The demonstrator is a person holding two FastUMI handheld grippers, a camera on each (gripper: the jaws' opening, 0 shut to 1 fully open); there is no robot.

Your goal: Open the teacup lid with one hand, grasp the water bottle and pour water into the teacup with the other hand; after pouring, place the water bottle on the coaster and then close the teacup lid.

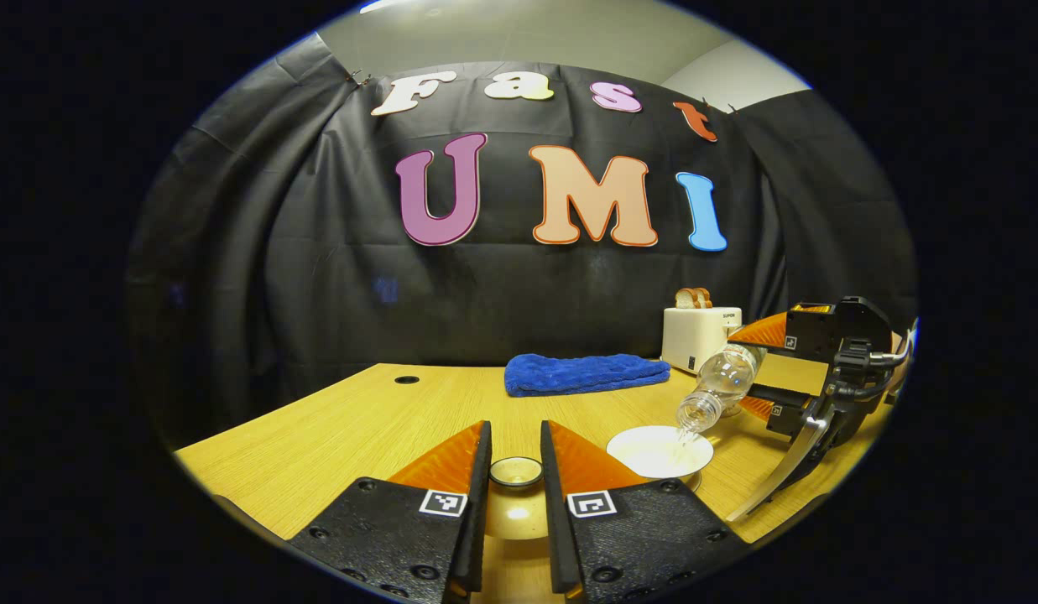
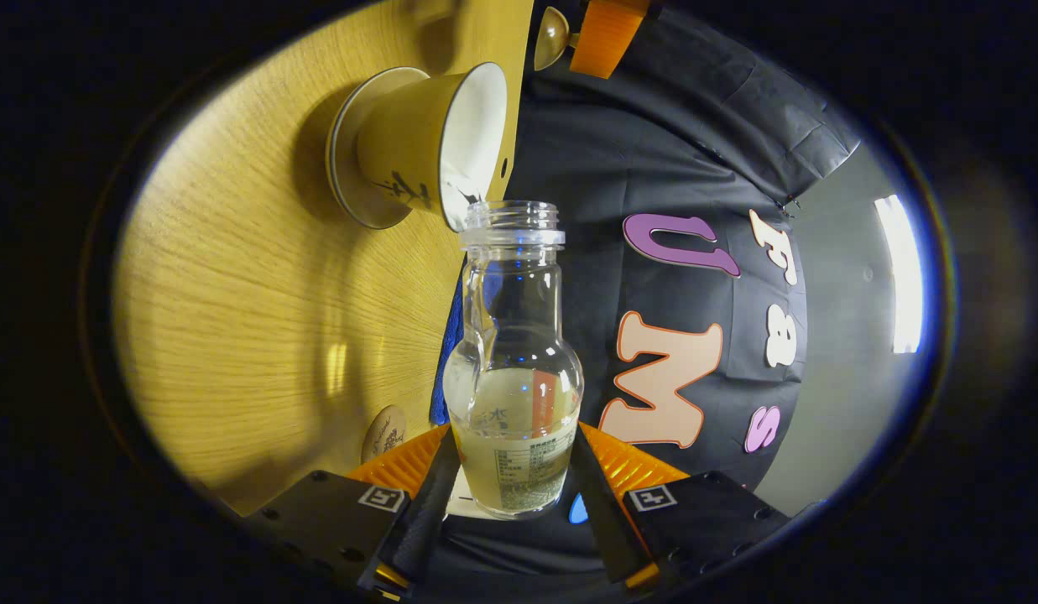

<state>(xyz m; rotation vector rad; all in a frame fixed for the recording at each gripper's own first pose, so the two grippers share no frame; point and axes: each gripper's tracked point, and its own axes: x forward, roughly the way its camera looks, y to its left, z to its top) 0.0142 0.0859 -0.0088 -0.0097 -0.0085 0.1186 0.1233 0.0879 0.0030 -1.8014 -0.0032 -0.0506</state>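
The teacup [image 1: 659, 451] stands uncovered on its saucer to the right of my left gripper [image 1: 516, 436]. That gripper is shut on the knob of the teacup lid [image 1: 516, 512] and holds it above the table. My right gripper [image 1: 758, 369] tilts the clear water bottle [image 1: 724, 382] mouth-down over the cup, and a thin stream runs in. In the right gripper view, the right gripper [image 2: 514, 436] is shut on the water bottle [image 2: 514, 361], whose mouth sits at the rim of the teacup [image 2: 418, 143]. The round coaster [image 2: 384, 432] lies on the table beside the fingers.
A folded blue towel [image 1: 586, 373] lies at the back of the wooden table [image 1: 334, 428]. A white toaster [image 1: 699, 335] with bread in it stands at the back right. A small hole [image 1: 407, 379] is at the table's far left.
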